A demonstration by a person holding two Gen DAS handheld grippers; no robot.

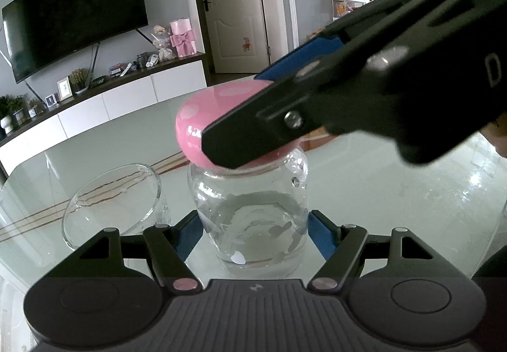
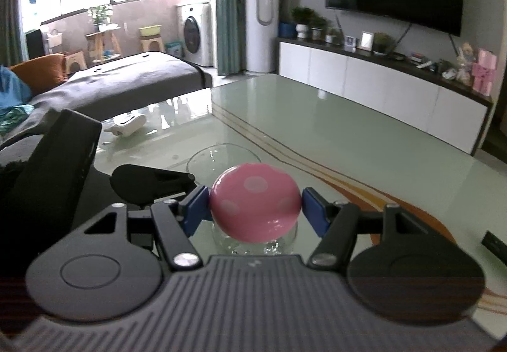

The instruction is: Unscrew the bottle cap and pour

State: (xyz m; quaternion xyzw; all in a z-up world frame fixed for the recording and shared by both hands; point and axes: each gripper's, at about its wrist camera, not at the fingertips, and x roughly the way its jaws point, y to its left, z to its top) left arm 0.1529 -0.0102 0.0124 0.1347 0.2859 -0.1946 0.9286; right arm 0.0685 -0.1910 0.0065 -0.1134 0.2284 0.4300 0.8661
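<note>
The glass bottle [image 1: 253, 218] stands straight up on the shiny table [image 1: 380, 187], so its long way runs up and down. It has a little clear water in the bottom. On top sits a round pink cap [image 2: 255, 206] with pale dots.

My left claw [image 1: 253, 233] is low, with one blue pad on each side of the bottle's body. The pads look like they touch the glass and hold it steady, though I cannot be fully sure how tight they press.

My right claw [image 2: 255, 207] is up higher, right at the cap. Its two blue pads press on the cap's left and right sides, so it is closed on the cap. The cap sits right between the pads, straight ahead of this claw. I think the next move is a twist around the bottle's up-and-down line, and the right claw is the one to do it.

An empty glass cup [image 1: 117, 199] stands just beside the bottle, on its left in the left wrist view. That is where I think the water should go.
</note>
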